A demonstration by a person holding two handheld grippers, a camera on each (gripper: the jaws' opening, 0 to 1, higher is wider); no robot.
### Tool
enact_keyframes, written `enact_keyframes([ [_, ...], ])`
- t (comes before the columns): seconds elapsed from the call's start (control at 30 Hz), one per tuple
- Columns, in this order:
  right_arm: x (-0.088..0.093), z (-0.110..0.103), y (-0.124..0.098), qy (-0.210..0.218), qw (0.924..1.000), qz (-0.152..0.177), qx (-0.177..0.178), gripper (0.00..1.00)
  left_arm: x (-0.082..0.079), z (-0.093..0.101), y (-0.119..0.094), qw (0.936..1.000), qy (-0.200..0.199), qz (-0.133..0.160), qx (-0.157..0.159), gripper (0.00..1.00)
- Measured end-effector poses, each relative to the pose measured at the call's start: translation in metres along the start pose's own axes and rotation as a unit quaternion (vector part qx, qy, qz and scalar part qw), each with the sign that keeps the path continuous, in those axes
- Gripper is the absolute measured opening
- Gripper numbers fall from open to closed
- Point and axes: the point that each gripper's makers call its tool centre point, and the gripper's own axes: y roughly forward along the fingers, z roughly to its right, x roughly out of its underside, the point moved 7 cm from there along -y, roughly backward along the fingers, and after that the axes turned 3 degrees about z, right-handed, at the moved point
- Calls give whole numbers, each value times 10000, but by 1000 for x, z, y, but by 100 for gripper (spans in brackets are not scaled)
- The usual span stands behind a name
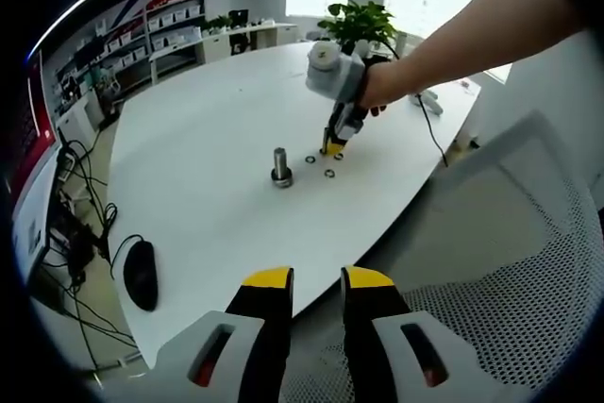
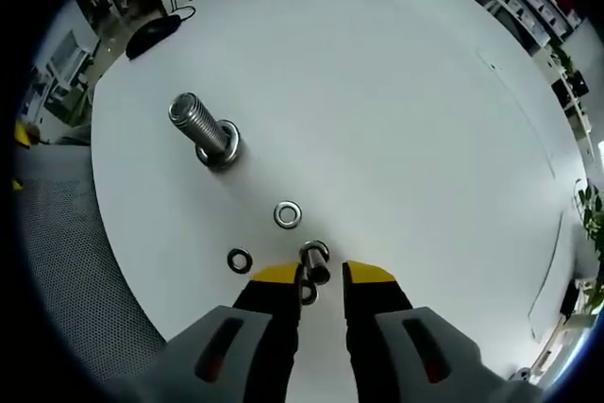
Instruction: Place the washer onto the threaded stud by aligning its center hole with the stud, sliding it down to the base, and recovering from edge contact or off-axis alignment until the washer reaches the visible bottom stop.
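Beside the threaded stud (image 2: 202, 131) on the white table (image 2: 396, 92), we lower the right gripper (image 2: 323, 277) over loose washers — one washer (image 2: 288, 214) lies nearer the stud, another (image 2: 240, 259) beside it. Its jaws stand slightly parted around a small upright piece (image 2: 314, 261), though we cannot tell if they grip it. The left gripper (image 1: 317, 280) hangs off the table edge, far from the stud, jaws narrowly apart and empty. We judge picking is underway — next, close, lift, centre over the stud.

Threaded stud (image 2: 203, 129) upright on table (image 2: 396, 92); three washers (image 2: 288, 214) on the table between stud and right gripper (image 2: 321, 276).
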Motion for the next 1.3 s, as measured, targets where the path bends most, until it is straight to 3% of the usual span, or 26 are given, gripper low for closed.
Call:
enact_keyframes([
  [0.7, 19, -10, 2, -175, 9994, -74, -277, 20, -2, -1, 0, 10000, 1, 45, -22, 18],
  [1.17, 21, -8, 2, -226, 9988, 46, -426, 17, -2, -1, 0, 10000, 0, 32, -24, 18],
  [1.3, 22, -10, 1, -583, 9971, 15, -498, 17, -1, -1, 0, 10000, 15, 20, -19, 18],
])
